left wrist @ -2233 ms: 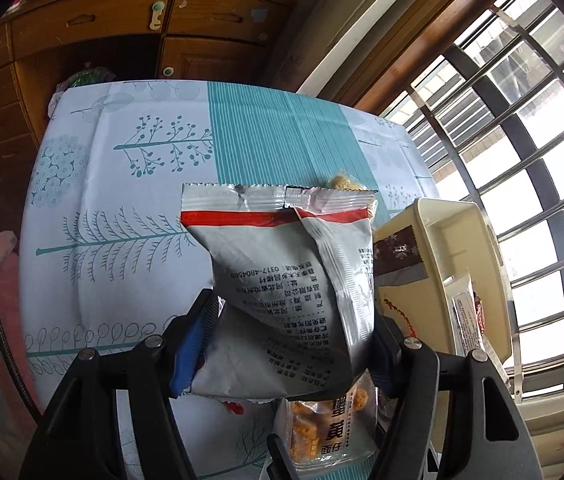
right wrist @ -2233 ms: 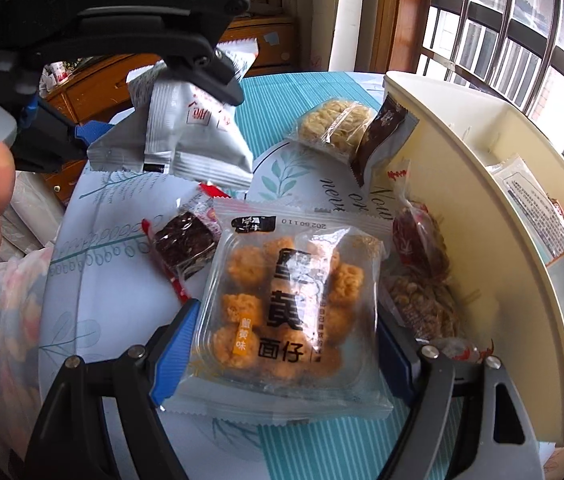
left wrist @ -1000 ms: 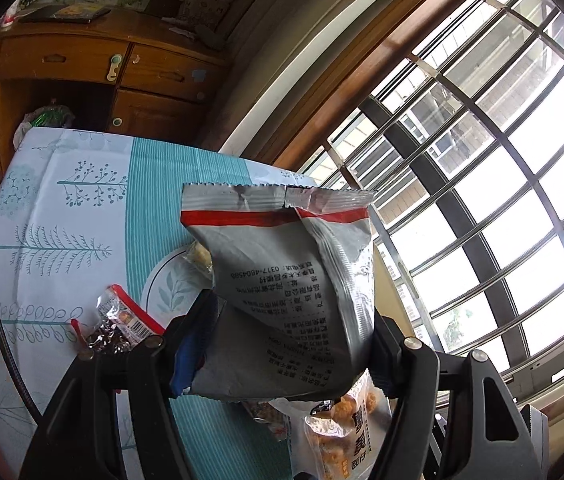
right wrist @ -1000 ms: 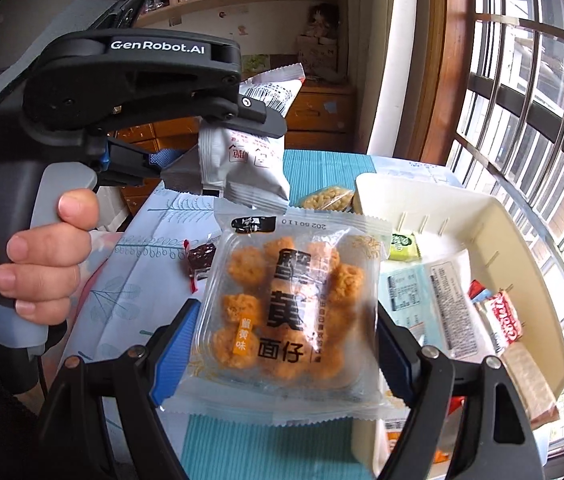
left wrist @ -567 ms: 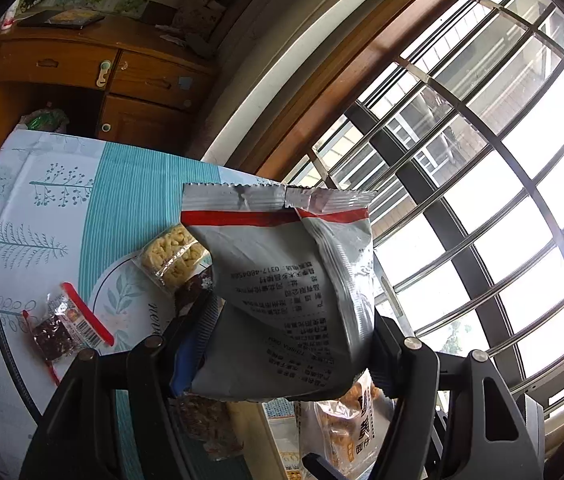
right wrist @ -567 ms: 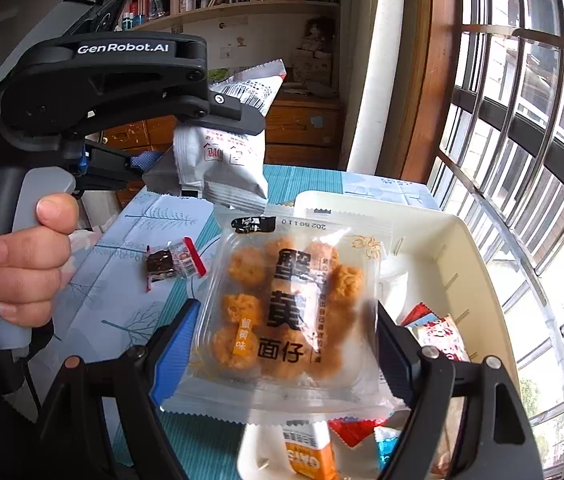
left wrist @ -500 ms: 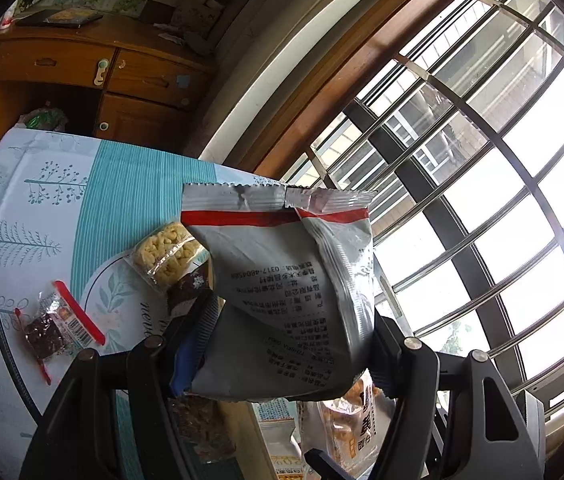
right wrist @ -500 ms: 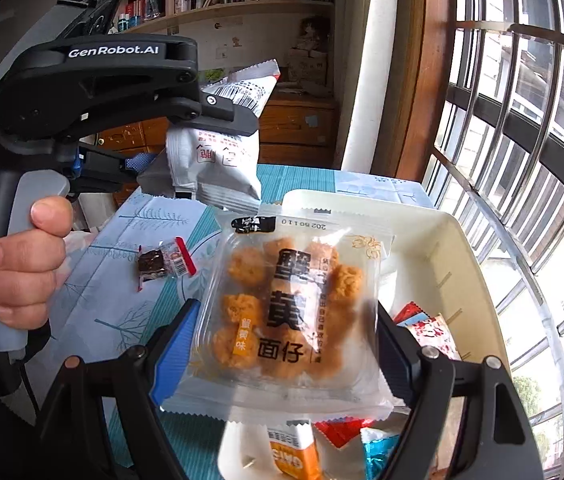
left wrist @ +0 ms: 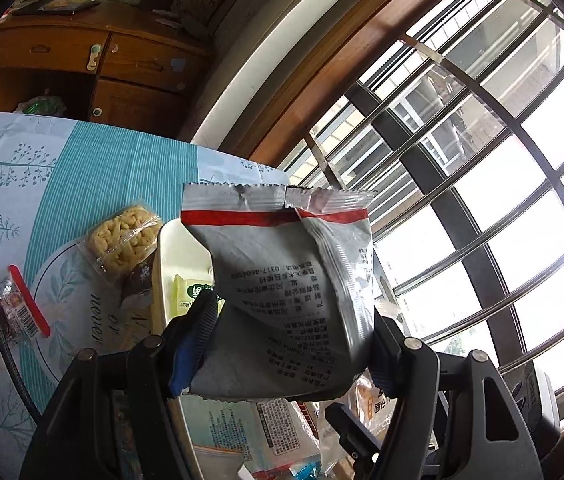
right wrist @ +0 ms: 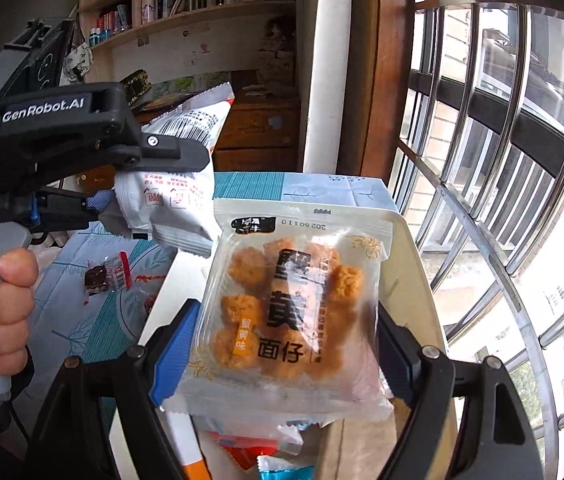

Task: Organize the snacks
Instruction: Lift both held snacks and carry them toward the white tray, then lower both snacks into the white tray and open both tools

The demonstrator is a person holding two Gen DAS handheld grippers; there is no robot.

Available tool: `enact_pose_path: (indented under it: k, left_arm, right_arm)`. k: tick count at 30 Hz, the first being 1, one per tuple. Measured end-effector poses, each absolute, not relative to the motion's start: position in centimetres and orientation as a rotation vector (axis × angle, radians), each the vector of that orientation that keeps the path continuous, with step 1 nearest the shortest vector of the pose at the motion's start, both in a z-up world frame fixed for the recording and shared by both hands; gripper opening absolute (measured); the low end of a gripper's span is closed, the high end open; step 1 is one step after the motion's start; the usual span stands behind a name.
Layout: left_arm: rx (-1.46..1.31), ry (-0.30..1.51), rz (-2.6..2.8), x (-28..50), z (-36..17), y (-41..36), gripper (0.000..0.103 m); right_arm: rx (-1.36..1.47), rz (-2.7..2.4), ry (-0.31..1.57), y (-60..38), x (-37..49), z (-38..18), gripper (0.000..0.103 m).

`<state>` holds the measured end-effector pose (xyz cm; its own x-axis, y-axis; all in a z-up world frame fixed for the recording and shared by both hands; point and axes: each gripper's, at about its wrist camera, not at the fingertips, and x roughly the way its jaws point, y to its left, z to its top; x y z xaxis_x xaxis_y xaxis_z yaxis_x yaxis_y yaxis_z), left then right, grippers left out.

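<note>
My left gripper point(left wrist: 290, 344) is shut on a silver snack bag point(left wrist: 294, 292) with a red stripe, held above the cream plastic bin point(left wrist: 161, 264). It also shows in the right wrist view point(right wrist: 173, 196), left of my right gripper. My right gripper point(right wrist: 282, 344) is shut on a clear pack of orange fried snacks point(right wrist: 290, 312), held over the bin point(right wrist: 410, 280). Several wrapped snacks lie in the bin below both grippers.
On the teal and white tablecloth point(left wrist: 81, 168) lie a yellow noodle-cake pack point(left wrist: 125, 240), a dark wrapped sweet with a red strip point(left wrist: 9, 316) and a dark packet against the bin. The barred window point(left wrist: 462, 160) is to the right. Wooden drawers point(left wrist: 81, 68) stand behind.
Both grippers have moved right with their packs, from above the tablecloth to over the bin. The loose snacks on the cloth have slid left in view.
</note>
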<state>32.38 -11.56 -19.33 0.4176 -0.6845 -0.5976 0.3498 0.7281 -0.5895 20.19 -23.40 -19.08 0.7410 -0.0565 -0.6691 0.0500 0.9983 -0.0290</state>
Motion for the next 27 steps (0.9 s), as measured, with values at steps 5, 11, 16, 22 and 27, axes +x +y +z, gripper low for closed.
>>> enact_pose_path:
  k: [5, 11, 16, 22, 27]
  left_arm:
    - [-0.387, 0.955, -0.646, 32.7, -20.2, -13.7, 0.066]
    - [-0.367, 0.983, -0.621, 33.1, -21.0, -15.5, 0.066]
    - [-0.362, 1.014, -0.558, 33.5, -21.9, -16.3, 0.068]
    - [-0.341, 1.035, -0.495, 33.6, -22.5, -16.7, 0.077]
    - [-0.354, 1.026, -0.475, 33.5, -21.9, -16.2, 0.081]
  right_arm:
    - [0.006, -0.072, 0.724, -26.0, 21.4, -19.3, 0.082]
    - [0.07, -0.064, 0.744, -29.1, 23.2, -20.0, 0.083]
    - [0.094, -0.057, 0.763, -31.0, 24.7, -20.6, 0.083]
    - [0.133, -0.047, 0.772, -32.2, 25.8, -21.1, 0.085]
    - [0.142, -0.035, 0.754, -32.3, 25.9, -20.8, 0.086]
